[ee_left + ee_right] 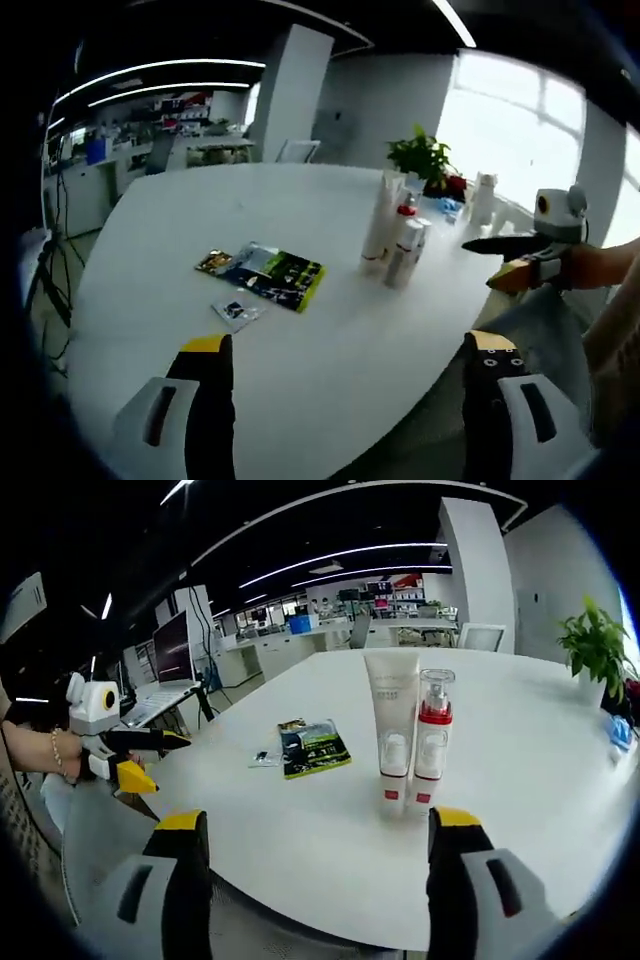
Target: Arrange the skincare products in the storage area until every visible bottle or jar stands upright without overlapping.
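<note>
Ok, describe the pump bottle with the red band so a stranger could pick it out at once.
Start at the big white table and find the two upright containers near its middle, well right of the flat green packet. The pump bottle is the right one, close beside the plain white tube. It alone has a clear cap and a red collar.

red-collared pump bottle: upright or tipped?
Upright. In the right gripper view the pump bottle stands on its base on the white table, beside the standing white tube.

Print on the tube (391, 725) and booklet (314, 747) is unreadable.
</note>
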`<state>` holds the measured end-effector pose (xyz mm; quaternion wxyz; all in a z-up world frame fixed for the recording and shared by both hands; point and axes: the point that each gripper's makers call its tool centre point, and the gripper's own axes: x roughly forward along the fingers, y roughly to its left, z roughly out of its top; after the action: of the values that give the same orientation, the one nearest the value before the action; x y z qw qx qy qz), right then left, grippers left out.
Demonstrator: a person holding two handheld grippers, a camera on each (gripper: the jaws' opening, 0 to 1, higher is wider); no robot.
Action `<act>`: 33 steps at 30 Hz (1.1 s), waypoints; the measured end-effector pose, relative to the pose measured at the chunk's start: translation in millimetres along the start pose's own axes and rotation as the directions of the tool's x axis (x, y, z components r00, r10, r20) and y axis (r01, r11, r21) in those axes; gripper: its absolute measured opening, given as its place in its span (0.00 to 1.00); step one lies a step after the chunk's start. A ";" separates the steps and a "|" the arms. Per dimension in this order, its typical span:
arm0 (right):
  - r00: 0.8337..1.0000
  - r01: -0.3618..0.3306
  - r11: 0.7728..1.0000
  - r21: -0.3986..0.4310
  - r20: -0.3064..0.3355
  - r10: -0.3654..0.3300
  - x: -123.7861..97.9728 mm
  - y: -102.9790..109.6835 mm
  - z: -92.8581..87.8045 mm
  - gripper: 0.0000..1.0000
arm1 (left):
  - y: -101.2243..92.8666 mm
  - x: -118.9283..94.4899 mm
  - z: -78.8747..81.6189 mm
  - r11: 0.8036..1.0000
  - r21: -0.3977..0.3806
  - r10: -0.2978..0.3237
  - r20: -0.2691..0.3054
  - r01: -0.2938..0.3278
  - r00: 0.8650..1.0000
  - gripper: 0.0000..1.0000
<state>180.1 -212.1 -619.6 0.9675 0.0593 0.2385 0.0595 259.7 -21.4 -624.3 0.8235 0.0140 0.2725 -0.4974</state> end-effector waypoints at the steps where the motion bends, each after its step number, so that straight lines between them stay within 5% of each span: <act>1: 1.000 -0.003 1.000 0.002 0.002 0.003 0.0 0.5 0.3 0.90 | 1.1 -5.1 -1.1 1.000 -0.005 0.008 0.004 -0.008 1.000 0.96; 16: 0.999 -0.033 0.999 -0.014 -0.023 0.032 1.0 9.9 -11.0 0.88 | 18.5 -34.3 -4.4 0.992 -0.050 0.118 0.013 -0.117 0.993 0.97; 33: 0.996 -0.053 0.997 -0.047 -0.074 0.050 5.8 14.7 -20.3 0.87 | 23.2 -36.5 -12.2 0.988 -0.054 0.145 -0.002 -0.145 0.989 0.96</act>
<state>174.4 -195.1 -638.0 0.9574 0.0396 0.2706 0.0922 260.6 23.5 -623.6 0.8579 0.0113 0.2834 -0.4285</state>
